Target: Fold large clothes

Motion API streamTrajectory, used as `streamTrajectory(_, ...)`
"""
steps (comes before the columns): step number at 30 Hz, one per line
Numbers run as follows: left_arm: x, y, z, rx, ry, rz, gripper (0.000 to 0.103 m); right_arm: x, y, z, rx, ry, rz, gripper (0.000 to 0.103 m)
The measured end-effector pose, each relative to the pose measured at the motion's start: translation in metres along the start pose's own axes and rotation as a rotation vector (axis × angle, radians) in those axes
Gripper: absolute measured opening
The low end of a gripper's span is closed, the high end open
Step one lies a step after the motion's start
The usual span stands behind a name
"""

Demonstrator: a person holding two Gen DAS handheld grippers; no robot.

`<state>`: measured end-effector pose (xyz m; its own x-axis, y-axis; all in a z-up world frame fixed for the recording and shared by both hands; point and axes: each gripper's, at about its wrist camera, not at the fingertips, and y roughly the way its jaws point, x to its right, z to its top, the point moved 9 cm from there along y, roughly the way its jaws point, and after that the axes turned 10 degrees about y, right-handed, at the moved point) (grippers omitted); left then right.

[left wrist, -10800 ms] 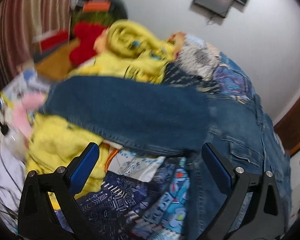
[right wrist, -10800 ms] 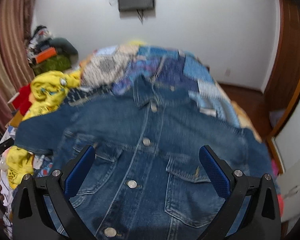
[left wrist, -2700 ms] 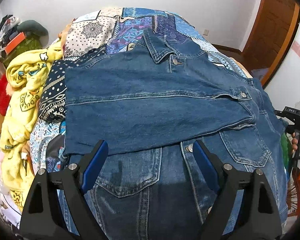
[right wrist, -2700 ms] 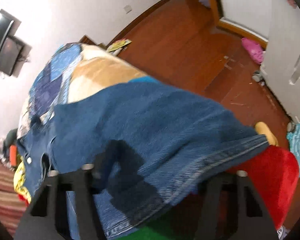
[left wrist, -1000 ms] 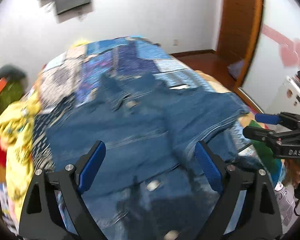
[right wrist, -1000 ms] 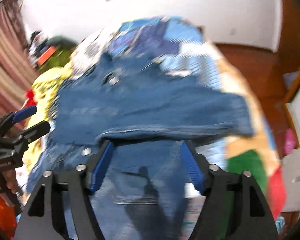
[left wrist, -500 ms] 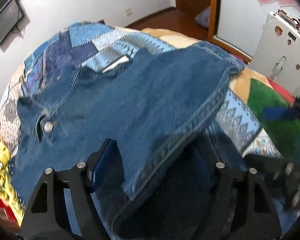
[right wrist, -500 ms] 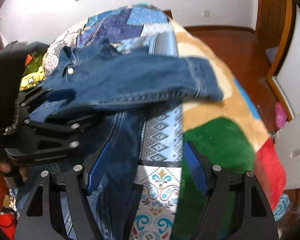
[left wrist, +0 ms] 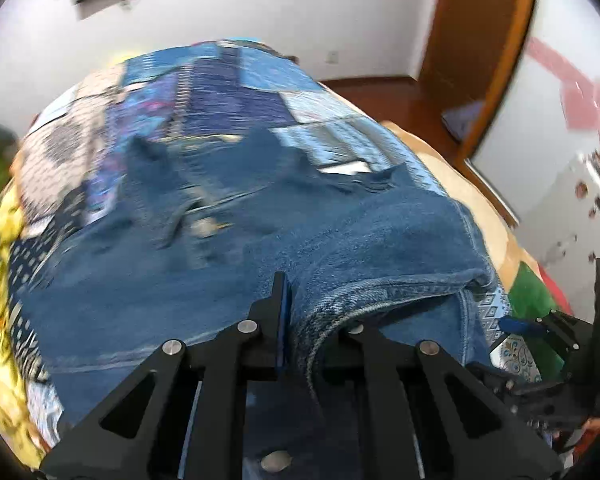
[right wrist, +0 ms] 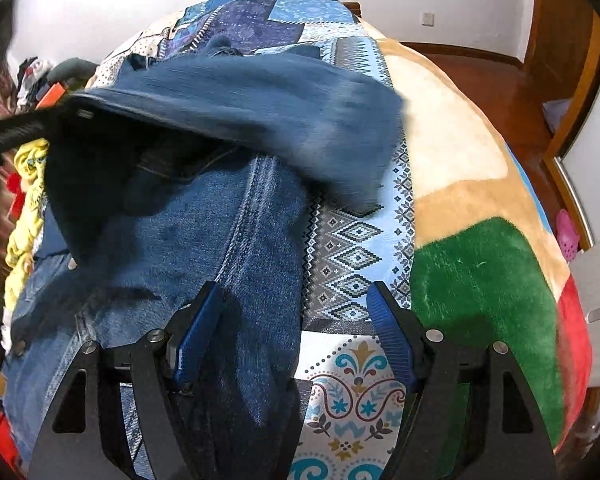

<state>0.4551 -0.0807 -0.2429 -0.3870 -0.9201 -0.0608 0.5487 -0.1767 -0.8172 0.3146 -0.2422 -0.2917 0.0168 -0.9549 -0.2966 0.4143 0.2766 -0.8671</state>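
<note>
A blue denim jacket [left wrist: 188, 272] lies front up on the patchwork bed cover [left wrist: 228, 76]. My left gripper [left wrist: 316, 312] is shut on the jacket's right sleeve cuff [left wrist: 384, 292] and holds it lifted over the jacket's body. In the right wrist view the lifted sleeve [right wrist: 268, 108] hangs blurred above the jacket's side [right wrist: 220, 240], with the left gripper's black frame [right wrist: 20, 132] at the far left. My right gripper [right wrist: 296, 332] is open and empty, low over the jacket's right edge. It also shows in the left wrist view [left wrist: 548, 336] at the right.
A yellow garment [right wrist: 24, 216] lies bunched at the bed's left side. The blanket [right wrist: 480, 280] has tan, green and red patches on the right. A wooden door frame [left wrist: 496, 60], wood floor [right wrist: 500, 92] and a white cabinet [left wrist: 572, 216] are on the right.
My left gripper has closed on the right sleeve cuff and lifted it towards the jacket's middle. My right gripper has let the sleeve go and stays open low at the jacket's right edge.
</note>
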Motion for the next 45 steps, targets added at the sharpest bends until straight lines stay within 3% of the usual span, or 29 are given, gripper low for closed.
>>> streamTrajectory(2, -0.017, -0.008, -0.017, -0.005, -0.022, 0.048, 0.011, 0.0, 0.001, 0.0, 0.0, -0.002, -0.008, 0.072)
streamTrajectory(4, -0.032, -0.012, -0.043, -0.033, -0.064, 0.038, 0.012, 0.0, 0.001, -0.001, -0.003, 0.001, -0.009, 0.073)
streamTrajectory(6, -0.038, -0.008, -0.068, -0.075, -0.096, 0.021, 0.019, 0.0, 0.002, -0.001, -0.005, 0.002, -0.015, 0.074)
streamTrajectory(8, -0.042, -0.002, -0.093, -0.114, -0.107, 0.032, 0.036, -0.001, 0.003, -0.001, -0.004, -0.002, -0.028, 0.075)
streamTrajectory(11, -0.039, 0.002, -0.12, -0.16, -0.096, 0.068, 0.045, -0.001, 0.003, -0.001, 0.0, -0.002, -0.041, 0.075)
streamTrajectory(13, -0.032, -0.004, -0.123, -0.152, -0.047, 0.091, 0.049, -0.001, 0.003, -0.002, 0.0, 0.003, -0.044, 0.075)
streamTrajectory(16, -0.02, -0.015, -0.114, -0.152, 0.057, 0.125, 0.063, -0.002, 0.002, -0.002, -0.005, 0.013, -0.051, 0.075)
streamTrajectory(22, 0.007, -0.03, -0.075, -0.077, 0.195, 0.13, 0.071, -0.005, -0.005, 0.005, -0.038, 0.045, -0.042, 0.075)
streamTrajectory(30, 0.066, 0.01, -0.042, -0.086, 0.373, 0.055, 0.071, -0.01, -0.035, 0.023, 0.05, 0.047, 0.002, 0.078)
streamTrajectory(33, 0.081, 0.039, -0.038, -0.125, 0.438, 0.077, 0.071, -0.008, -0.036, 0.024, 0.059, 0.051, -0.002, 0.079)
streamTrajectory(38, 0.089, 0.059, -0.024, -0.111, 0.424, 0.071, 0.071, 0.004, -0.02, 0.015, 0.027, 0.05, -0.059, 0.08)
streamTrajectory(42, 0.081, 0.065, -0.016, -0.113, 0.341, -0.01, 0.049, 0.01, -0.002, 0.004, -0.036, 0.042, -0.103, 0.08)
streamTrajectory(44, 0.075, 0.062, -0.014, -0.093, 0.315, -0.014, 0.026, 0.008, 0.0, 0.001, -0.031, 0.025, -0.117, 0.08)
streamTrajectory(45, 0.072, 0.057, -0.013, -0.08, 0.293, -0.038, 0.026, 0.007, -0.001, 0.001, -0.025, 0.01, -0.126, 0.08)
